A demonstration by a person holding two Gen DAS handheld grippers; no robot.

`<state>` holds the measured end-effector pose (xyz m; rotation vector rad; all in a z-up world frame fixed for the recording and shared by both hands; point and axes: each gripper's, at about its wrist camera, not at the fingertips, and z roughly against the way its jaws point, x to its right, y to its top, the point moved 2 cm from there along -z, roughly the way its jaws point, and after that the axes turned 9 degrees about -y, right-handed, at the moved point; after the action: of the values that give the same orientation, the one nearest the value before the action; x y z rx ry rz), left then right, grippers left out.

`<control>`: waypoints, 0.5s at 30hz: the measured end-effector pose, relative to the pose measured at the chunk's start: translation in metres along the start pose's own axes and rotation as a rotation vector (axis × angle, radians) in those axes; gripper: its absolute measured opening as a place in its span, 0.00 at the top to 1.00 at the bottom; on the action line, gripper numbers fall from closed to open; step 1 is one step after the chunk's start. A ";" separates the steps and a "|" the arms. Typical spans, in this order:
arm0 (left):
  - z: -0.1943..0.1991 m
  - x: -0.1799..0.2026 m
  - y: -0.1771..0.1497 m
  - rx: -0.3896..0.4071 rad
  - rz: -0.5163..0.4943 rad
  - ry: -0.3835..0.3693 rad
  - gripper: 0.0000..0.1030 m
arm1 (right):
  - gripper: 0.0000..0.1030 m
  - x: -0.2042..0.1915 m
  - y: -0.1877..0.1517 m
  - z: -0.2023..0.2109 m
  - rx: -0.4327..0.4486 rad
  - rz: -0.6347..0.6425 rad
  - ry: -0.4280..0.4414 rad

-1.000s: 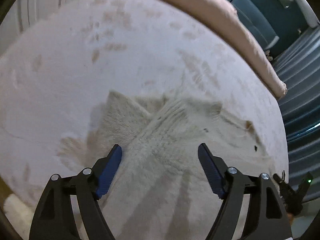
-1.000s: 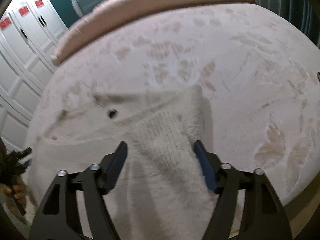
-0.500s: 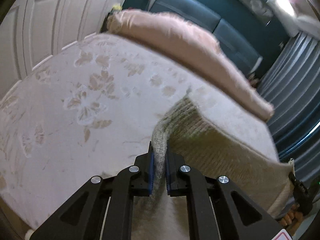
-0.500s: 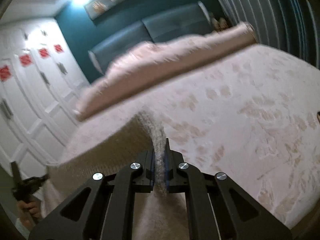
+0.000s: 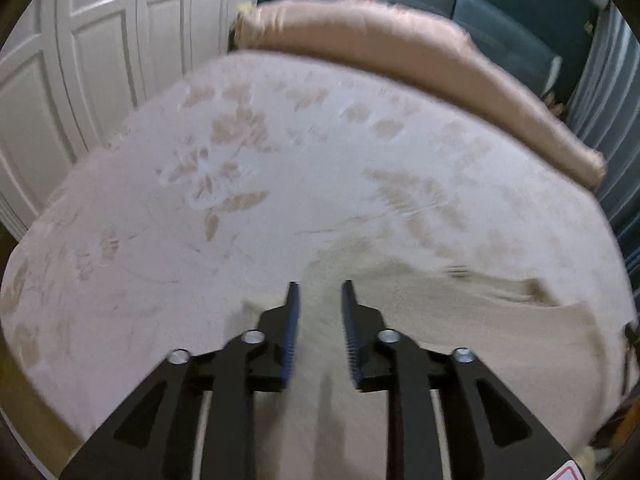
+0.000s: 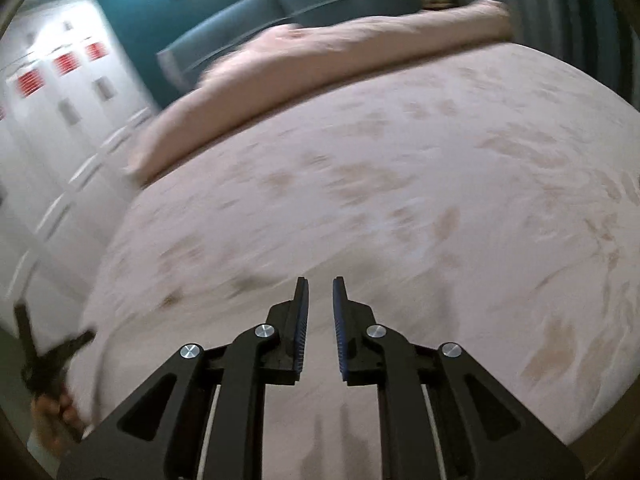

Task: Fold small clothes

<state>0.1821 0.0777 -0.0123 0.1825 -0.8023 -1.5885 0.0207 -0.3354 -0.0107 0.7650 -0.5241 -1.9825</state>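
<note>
In the left wrist view, the left gripper hung over the bed with its blue pads a narrow gap apart and nothing between them. Half a second before, those pads had pinched a raised fold of the cream knitted sweater; since then the jaws had just been opening and the fold had dropped out. The sweater lay flat on the floral bedspread, spreading from under the fingers toward the right edge of the bed, blurred by motion. A second earlier the same jaws had stood wide over the spread-out garment. Beyond the bed, the rolled pink blanket lay along the far side, with white panelled doors to the left. In the right wrist view, the right gripper also showed a slim gap between its pads, narrower than the left one's, with no cloth caught in it; half a second before it had clamped the sweater's raised edge, and its jaws had just been opening slightly. The picture was heavily blurred, so the pale sweater below the fingers could hardly be told from the bedspread. At the lower left edge, the person's hand gripped the other tool's black handle.
</note>
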 end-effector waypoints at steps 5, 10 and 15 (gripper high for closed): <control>0.033 0.072 -0.066 -0.065 -0.039 -0.228 0.65 | 0.88 -0.093 -0.095 0.005 -0.171 0.168 0.197; 0.010 0.084 -0.128 -0.218 -0.127 -0.164 0.66 | 0.93 -0.091 -0.140 -0.007 -0.245 0.222 0.133; 0.025 0.014 -0.133 -0.204 -0.038 -0.043 0.81 | 0.97 0.029 -0.124 0.009 -0.243 0.043 -0.125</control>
<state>0.0571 0.0707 -0.0666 0.0163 -0.6683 -1.7031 -0.0719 -0.3000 -0.0906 0.4776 -0.3595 -2.0166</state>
